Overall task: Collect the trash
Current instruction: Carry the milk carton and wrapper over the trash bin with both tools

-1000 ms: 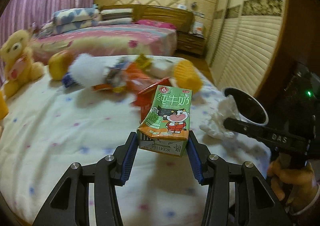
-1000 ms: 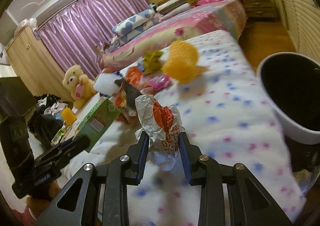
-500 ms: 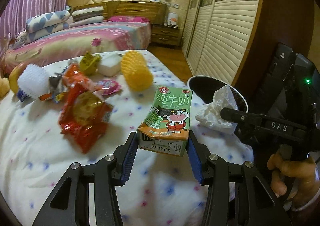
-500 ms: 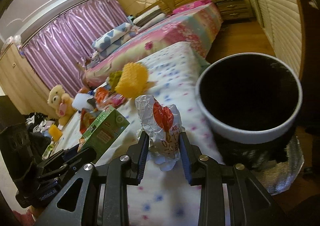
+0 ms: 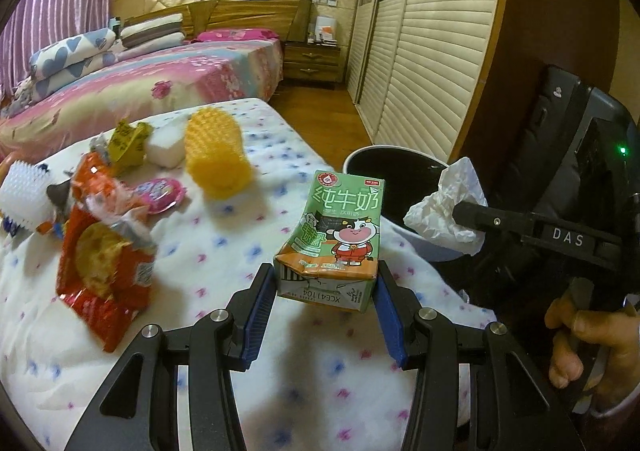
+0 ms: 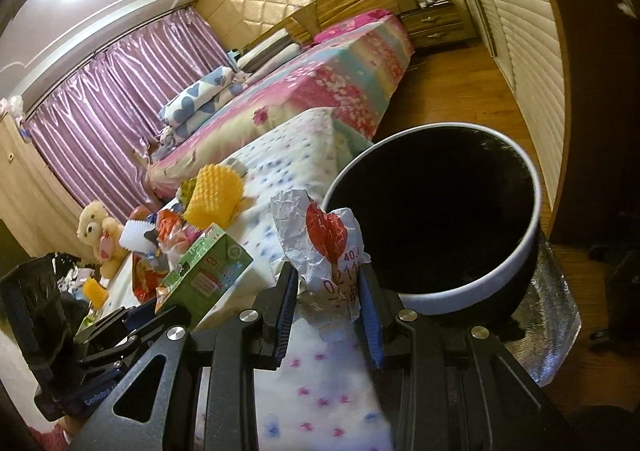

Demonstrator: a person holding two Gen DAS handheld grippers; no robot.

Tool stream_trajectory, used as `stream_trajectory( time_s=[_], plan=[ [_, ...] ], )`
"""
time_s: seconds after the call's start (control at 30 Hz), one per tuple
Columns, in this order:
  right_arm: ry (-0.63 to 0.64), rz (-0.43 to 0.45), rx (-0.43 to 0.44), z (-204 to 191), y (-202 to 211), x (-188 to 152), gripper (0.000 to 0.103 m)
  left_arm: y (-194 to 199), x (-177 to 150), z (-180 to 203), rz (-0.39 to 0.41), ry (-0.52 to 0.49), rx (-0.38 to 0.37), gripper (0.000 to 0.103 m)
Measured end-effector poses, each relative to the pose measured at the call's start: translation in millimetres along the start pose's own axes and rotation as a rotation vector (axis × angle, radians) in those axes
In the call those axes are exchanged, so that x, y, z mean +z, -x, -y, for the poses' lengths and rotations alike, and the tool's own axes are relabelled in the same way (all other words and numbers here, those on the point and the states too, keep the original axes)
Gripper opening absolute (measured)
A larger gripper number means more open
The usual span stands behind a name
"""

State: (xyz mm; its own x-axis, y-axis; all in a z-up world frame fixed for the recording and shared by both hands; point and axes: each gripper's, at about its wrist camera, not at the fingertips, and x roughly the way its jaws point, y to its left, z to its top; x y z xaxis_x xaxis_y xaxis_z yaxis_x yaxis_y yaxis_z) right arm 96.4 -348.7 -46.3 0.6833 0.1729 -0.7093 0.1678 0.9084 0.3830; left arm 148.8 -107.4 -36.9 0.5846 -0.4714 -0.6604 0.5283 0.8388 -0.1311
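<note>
My left gripper (image 5: 326, 283) is shut on a green milk carton (image 5: 336, 235), held upright above the spotted bed cover near its right edge. My right gripper (image 6: 328, 291) is shut on a crumpled white wrapper (image 6: 320, 235) with a red print, held just left of the rim of the black bin (image 6: 436, 211). In the left wrist view the wrapper (image 5: 448, 211) hangs over the bin (image 5: 396, 175), beyond the carton. The carton also shows in the right wrist view (image 6: 208, 267), lower left.
On the bed cover (image 5: 224, 251) lie a red snack bag (image 5: 104, 263), a yellow spiky roll (image 5: 216, 151), a white block (image 5: 162, 149), a pink lid (image 5: 158, 189) and a white brush (image 5: 20, 187). A teddy bear (image 6: 98, 231) sits far left. A wardrobe (image 5: 424, 63) stands beyond the bin.
Both grippers have swung right toward the bin with their loads. The bin now looms larger, and the wrapper has come up against its rim.
</note>
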Motion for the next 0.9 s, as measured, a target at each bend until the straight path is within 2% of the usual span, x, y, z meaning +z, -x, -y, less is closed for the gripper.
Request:
stream_trajectory(
  time_s=[0.9],
  plan=[
    [-0.066,0.024,-0.101,59.1,-3.1,33.5,0.031,-77.1,39.7,47.5,-0.057,-0.082,-0.011,0.047]
  ],
)
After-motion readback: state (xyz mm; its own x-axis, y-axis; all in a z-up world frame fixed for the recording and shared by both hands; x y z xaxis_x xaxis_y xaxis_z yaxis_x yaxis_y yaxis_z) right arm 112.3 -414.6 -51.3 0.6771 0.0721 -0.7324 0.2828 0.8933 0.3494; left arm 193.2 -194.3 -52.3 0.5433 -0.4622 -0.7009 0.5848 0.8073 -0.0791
